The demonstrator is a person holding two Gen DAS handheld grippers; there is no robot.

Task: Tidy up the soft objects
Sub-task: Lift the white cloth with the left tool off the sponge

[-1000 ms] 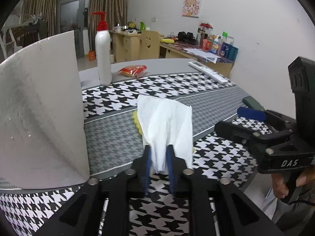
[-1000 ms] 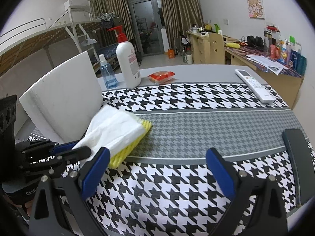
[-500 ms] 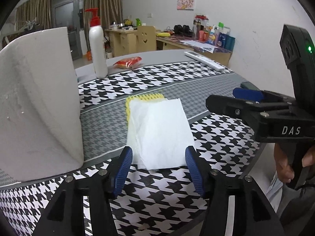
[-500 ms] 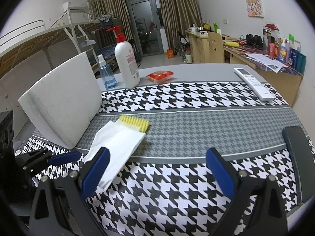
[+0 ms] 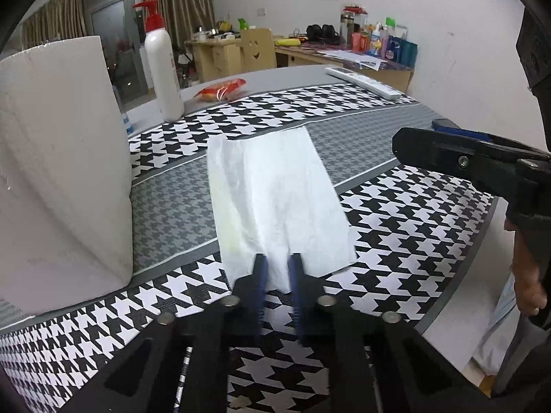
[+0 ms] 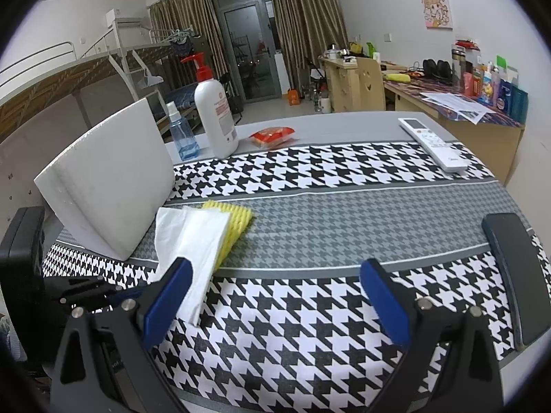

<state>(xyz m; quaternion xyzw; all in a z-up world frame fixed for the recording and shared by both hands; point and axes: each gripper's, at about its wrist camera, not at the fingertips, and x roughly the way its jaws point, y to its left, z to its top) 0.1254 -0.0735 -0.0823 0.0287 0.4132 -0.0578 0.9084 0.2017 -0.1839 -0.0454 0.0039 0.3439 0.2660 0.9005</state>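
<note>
Left hand-held gripper [image 5: 276, 268] just closing, pinching thin white tissue [image 5: 275, 196].

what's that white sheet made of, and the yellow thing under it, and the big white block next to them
White sheet: likely tissue paper, matte, thin, softly creased. Yellow thing: probably a sponge or foam pad, with a ribbed surface. White block: looks like rigid foam, matte and faintly grainy, though that is uncertain.

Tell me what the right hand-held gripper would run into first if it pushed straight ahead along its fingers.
Probably the black-and-white houndstooth tablecloth: the right hand-held gripper points down at bare cloth between its open jaws. The white paper tissue and yellow ridged sponge lie off to its left; depth is uncertain.
</note>
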